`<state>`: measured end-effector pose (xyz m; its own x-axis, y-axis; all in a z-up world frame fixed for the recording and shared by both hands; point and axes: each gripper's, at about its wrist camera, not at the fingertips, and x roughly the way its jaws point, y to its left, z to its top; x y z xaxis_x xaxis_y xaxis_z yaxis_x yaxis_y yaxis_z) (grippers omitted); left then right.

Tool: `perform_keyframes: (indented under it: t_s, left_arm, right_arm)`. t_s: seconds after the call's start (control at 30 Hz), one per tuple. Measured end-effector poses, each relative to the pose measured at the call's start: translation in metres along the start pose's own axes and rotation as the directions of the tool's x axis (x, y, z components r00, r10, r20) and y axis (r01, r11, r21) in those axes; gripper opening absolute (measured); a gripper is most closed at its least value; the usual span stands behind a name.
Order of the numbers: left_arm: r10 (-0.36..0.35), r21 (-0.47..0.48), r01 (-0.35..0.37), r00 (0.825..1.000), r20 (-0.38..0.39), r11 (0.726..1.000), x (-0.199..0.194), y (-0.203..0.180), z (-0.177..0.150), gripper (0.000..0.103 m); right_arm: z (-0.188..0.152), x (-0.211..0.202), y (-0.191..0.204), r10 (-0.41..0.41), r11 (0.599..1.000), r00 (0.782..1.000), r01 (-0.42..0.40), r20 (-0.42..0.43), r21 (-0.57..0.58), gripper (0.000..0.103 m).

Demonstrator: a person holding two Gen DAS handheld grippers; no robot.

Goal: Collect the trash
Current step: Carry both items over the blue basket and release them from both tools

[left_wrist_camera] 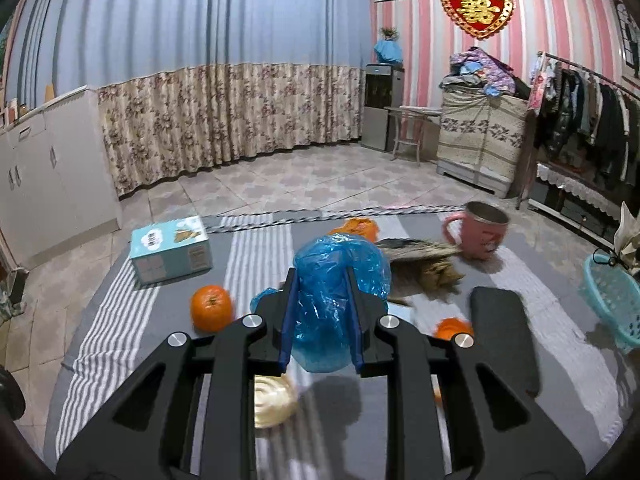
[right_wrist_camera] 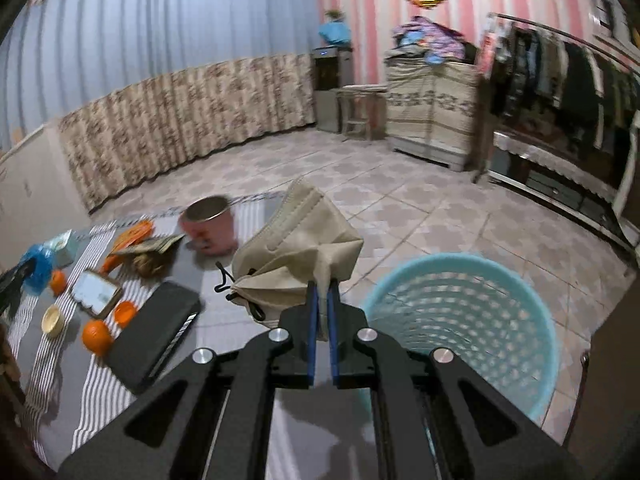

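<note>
My left gripper (left_wrist_camera: 322, 280) is shut on a crumpled blue plastic bag (left_wrist_camera: 338, 280) and holds it above the striped table. It also shows far left in the right wrist view (right_wrist_camera: 36, 268). My right gripper (right_wrist_camera: 323, 292) is shut on a beige face mask (right_wrist_camera: 296, 244) with black ear loops, held up just left of the light-blue trash basket (right_wrist_camera: 464, 320). The basket also shows at the right edge of the left wrist view (left_wrist_camera: 612, 300), beside the table.
On the striped tablecloth (left_wrist_camera: 260, 248) lie a tangerine (left_wrist_camera: 211, 307), orange peels (left_wrist_camera: 452, 328), a pink mug (left_wrist_camera: 478, 232), a tissue box (left_wrist_camera: 171, 254), a black phone (left_wrist_camera: 504, 332), a small cream lid (left_wrist_camera: 274, 400), a snack wrapper (left_wrist_camera: 420, 256) and a small framed mirror (right_wrist_camera: 96, 292).
</note>
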<state>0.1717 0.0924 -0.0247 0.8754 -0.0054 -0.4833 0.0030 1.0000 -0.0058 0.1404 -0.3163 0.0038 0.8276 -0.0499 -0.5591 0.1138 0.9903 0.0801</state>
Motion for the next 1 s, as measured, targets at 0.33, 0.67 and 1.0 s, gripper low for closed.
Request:
perform_keyframes:
  t_s: [0.33, 0.67, 1.0]
  left_arm:
    - [-0.093, 0.042, 0.092, 0.995, 0.025, 0.995, -0.006, -0.098, 0.02, 0.021]
    - [-0.28, 0.127, 0.277, 0.96, 0.005, 0.953, -0.003, -0.238, 0.021, 0.021]
    - [-0.424, 0.219, 0.43, 0.903, -0.074, 0.876, 0.0, -0.357, -0.005, 0.021]
  right_arm:
    - [-0.009, 0.001, -0.08, -0.134, 0.989, 0.991, 0.134, 0.012, 0.056, 0.005]
    - [-0.009, 0.015, -0.146, -0.158, 0.978, 0.987, 0.159, -0.017, 0.134, 0.005]
    - [-0.016, 0.02, -0.182, -0.197, 0.963, 0.979, 0.203, -0.051, 0.177, 0.005]
